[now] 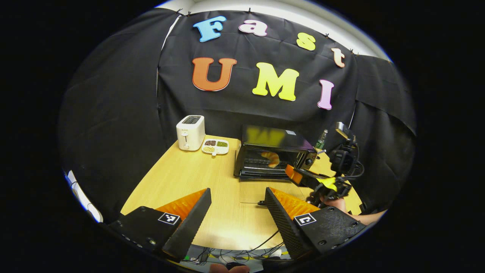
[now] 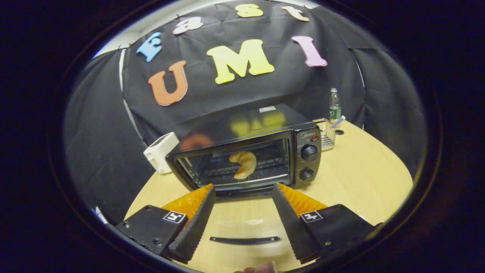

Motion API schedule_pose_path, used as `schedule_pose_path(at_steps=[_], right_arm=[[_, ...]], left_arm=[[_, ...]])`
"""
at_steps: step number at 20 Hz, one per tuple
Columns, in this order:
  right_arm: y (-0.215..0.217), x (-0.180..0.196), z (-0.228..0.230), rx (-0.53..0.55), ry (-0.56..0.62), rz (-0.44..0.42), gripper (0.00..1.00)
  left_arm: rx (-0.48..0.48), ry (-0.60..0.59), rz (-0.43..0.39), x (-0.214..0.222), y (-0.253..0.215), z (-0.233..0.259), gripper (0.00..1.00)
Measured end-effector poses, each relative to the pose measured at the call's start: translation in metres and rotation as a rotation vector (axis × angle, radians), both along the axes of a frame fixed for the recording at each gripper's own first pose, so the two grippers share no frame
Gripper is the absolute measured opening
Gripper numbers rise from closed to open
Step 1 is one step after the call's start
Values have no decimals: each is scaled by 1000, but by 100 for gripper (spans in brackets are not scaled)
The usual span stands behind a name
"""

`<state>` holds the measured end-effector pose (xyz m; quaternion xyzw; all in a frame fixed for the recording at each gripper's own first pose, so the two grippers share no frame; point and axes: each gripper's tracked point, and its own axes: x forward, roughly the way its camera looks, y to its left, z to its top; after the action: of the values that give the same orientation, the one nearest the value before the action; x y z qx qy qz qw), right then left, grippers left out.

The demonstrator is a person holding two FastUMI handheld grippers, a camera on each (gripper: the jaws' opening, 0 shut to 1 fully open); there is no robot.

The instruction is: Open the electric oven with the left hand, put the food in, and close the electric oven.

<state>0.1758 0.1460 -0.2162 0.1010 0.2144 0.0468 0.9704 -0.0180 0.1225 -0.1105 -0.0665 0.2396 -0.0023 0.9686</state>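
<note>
The right gripper (image 2: 242,212) is spread open and holds nothing; it hovers just before the oven (image 2: 250,151). The oven door (image 2: 244,237) lies folded down flat, its dark handle near the fingers. Inside, on the wire rack, rests the croissant (image 2: 244,163), golden and curved. The left gripper (image 1: 237,212) is also open and empty, over the table (image 1: 189,174), farther from the oven. A white toaster (image 1: 190,132) stands at the table's far left.

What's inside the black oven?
A croissant lies on the wire rack inside the oven, whose door hangs open. The back corners are dark, so anything tucked there can't be made out.
</note>
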Motion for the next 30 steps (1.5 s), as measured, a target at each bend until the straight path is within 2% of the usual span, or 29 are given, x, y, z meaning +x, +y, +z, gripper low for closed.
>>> schedule_pose_path(at_steps=[3, 9, 15, 23, 30], right_arm=[[-13, -44, 24, -41, -12, 36, 96], [-60, -100, 68, -79, -44, 27, 96], [-123, -139, 95, -135, -65, -54, 96], [-198, -182, 89, -185, -10, -190, 96], [-241, -212, 81, -236, 41, -289, 97]], left_arm=[[37, -28, -24, 10, -15, -5, 94], [7, -1, -83, 29, -57, -43, 94], [-49, 97, -126, 37, -101, -100, 94], [-90, 232, -161, 52, -149, -184, 94], [-59, 296, -160, 71, -163, -233, 94]])
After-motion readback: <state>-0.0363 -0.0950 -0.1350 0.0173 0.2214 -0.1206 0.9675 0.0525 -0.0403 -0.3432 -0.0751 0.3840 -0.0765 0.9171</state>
